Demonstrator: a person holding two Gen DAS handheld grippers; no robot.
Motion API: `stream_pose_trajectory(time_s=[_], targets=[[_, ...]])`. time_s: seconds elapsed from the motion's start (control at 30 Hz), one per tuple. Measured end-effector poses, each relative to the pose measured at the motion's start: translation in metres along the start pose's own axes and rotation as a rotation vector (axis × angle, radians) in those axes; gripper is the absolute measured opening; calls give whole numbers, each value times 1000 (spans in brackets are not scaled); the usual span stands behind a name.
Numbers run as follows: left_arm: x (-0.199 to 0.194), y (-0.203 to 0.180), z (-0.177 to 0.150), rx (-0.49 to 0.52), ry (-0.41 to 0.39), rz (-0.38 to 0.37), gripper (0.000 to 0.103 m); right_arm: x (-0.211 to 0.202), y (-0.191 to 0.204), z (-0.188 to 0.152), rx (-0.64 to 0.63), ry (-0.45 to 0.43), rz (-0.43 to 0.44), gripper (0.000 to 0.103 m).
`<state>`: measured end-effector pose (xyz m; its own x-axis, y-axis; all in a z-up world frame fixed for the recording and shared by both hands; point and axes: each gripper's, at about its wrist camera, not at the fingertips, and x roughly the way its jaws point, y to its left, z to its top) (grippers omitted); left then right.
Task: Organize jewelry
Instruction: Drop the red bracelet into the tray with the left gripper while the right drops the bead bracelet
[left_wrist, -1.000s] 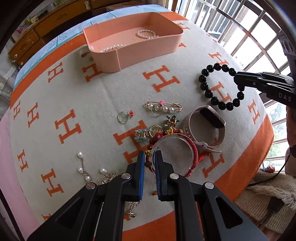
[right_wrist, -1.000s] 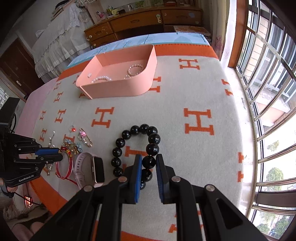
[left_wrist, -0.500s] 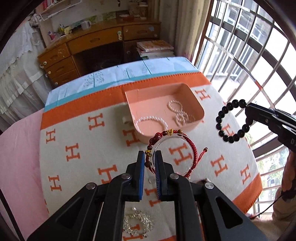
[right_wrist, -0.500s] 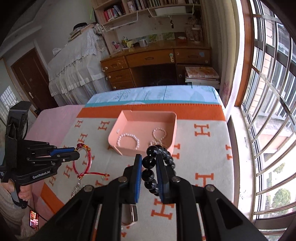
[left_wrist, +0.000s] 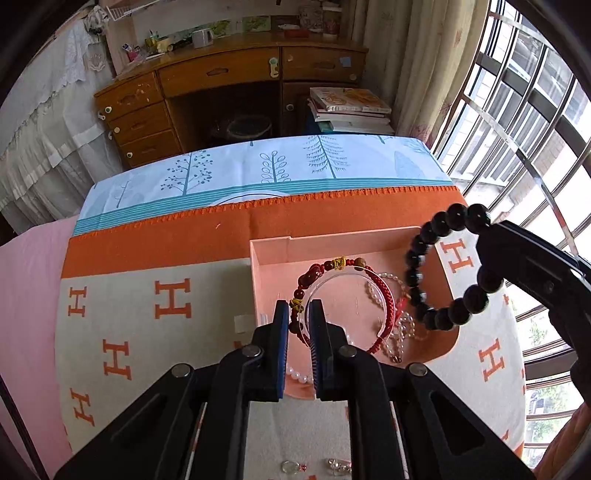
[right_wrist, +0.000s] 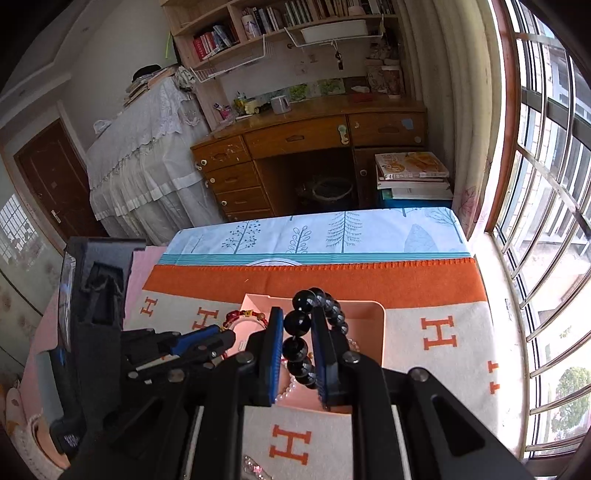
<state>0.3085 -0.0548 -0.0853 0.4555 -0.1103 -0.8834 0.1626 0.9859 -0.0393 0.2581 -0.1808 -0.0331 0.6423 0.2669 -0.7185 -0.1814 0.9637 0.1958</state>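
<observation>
The left gripper (left_wrist: 296, 322) was clamped on the red bead-and-cord bracelet (left_wrist: 384, 295), held above the pink tray (left_wrist: 332, 242). The right gripper (right_wrist: 297, 332) was clamped on the black bead bracelet (right_wrist: 296, 325), also above that tray, where pearl bracelets (left_wrist: 400, 328) lay.

Left tongs (left_wrist: 297, 325) clamped, angled down; right tongs (right_wrist: 297, 341) clamped, angled down.

The blanket (left_wrist: 147, 314) is cream with orange H letters and a wide orange border. Behind it there's a pale blue sheet (left_wrist: 258, 166) printed with little teal trees. The tray (left_wrist: 332, 243) is peachy pink. One bracelet (left_wrist: 373, 295) is red with a yellow knot, the other bracelet (left_wrist: 443, 221) has glossy black beads.
</observation>
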Motion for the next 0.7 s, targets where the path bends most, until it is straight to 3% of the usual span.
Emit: stream_pose_trajectory(time_s=[0.13, 0.2, 0.27, 0.33, 0.37, 0.47, 0.7], targets=[[22, -4, -3, -3, 28, -6, 9, 31, -6, -4, 21, 57, 1, 15], [24, -6, -5, -5, 28, -17, 15, 47, -7, -7, 19, 107, -18, 16], [18, -7, -9, -2, 12, -24, 48, 57, -8, -11, 20, 146, -46, 16], [4, -8, -14, 17, -46, -20, 71, 58, -6, -14, 8, 156, -48, 16], [-4, -9, -17, 33, -85, 0, 75, 55, -5, -15, 1, 151, -53, 16], [-23, -10, -24, 71, -146, 50, 77, 41, -1, -17, -23, 119, -67, 17], [-57, 5, -44, 25, -192, 13, 79, 5, -1, -25, -20, 69, -65, 29]])
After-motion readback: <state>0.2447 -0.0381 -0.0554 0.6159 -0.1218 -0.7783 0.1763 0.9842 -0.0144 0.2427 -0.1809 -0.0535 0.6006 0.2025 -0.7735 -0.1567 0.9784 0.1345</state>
